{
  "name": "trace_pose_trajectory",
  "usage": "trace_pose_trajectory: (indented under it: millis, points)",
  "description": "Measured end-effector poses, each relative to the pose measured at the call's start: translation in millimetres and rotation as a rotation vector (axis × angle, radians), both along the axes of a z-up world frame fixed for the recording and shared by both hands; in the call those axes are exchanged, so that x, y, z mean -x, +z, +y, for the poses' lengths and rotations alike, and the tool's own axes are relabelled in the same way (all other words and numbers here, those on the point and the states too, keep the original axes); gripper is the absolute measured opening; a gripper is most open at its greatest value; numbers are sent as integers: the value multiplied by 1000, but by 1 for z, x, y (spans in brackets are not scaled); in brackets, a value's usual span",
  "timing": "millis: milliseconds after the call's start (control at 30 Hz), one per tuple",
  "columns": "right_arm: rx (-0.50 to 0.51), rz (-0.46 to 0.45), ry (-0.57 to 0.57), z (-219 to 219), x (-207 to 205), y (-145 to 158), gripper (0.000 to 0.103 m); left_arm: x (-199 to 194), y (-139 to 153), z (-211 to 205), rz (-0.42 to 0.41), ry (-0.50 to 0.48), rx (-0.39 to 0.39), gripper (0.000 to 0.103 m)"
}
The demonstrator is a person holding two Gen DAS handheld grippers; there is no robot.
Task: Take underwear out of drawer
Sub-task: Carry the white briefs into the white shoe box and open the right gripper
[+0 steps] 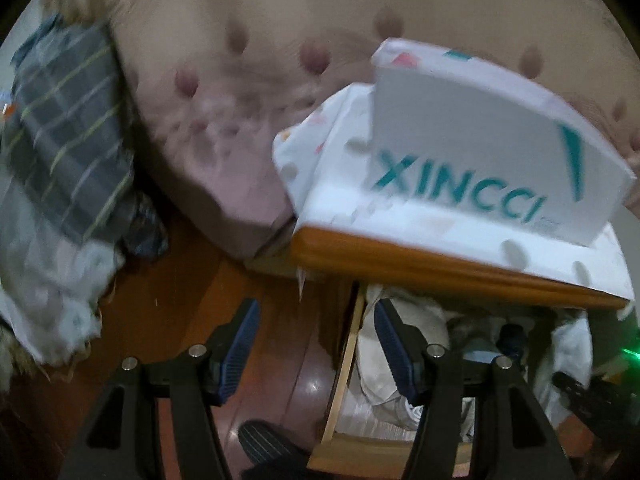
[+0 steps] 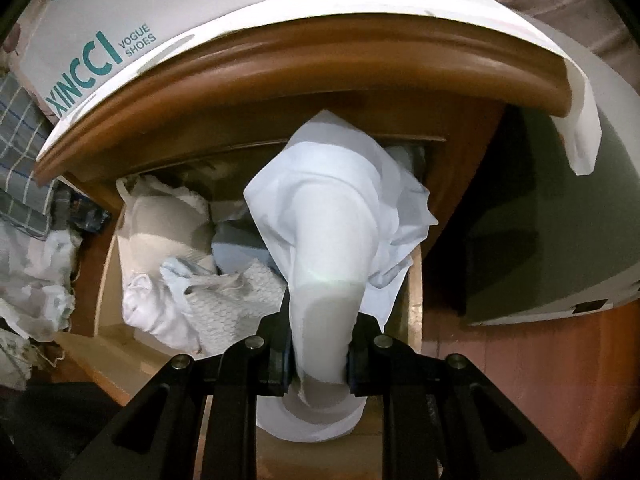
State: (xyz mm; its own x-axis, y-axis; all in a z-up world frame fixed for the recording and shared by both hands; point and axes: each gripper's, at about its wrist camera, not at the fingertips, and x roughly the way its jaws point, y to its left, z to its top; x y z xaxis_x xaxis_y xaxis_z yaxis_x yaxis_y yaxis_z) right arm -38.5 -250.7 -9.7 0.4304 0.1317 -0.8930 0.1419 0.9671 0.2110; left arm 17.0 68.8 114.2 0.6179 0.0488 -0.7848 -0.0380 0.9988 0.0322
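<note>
My right gripper (image 2: 318,364) is shut on a pale blue-white piece of underwear (image 2: 336,224), which hangs from its pads above the open wooden drawer (image 2: 416,292). More white and pale garments (image 2: 168,248) fill that drawer. In the left wrist view the drawer (image 1: 344,364) sits at the lower right under the nightstand top (image 1: 440,268), with white clothes (image 1: 384,340) inside. My left gripper (image 1: 316,352) stands open with nothing between its blue-padded fingers; one finger is over the floor, the other over the drawer's left side.
A white XINCCI shoe box (image 1: 480,148) rests on a cloth-covered nightstand top (image 2: 280,64). A pink tufted bed side (image 1: 240,100) lies behind. Striped grey fabric (image 1: 68,128) and loose clothes are piled at the left on the red-brown wooden floor (image 1: 192,312). A dark shoe (image 1: 264,444) is below.
</note>
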Motion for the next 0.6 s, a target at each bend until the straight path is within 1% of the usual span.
trace_pose_trajectory:
  millis: [67,233,333,500,600]
  points:
    - [-5,13,6,2,0,6,18,-1,-16,5,24,40,31,61]
    - [-6,22,34,3,5,31,18,-3,-60,11,93,104,51,61]
    - [-9,30,53,2,8,49,18,-3,-75,14,118,110,54,61]
    - [9,9,86,6,17,81,18,-4,-82,15,118,95,43,61]
    - [8,-13,96,9,21,102,18,-6,-80,9,121,65,55,61]
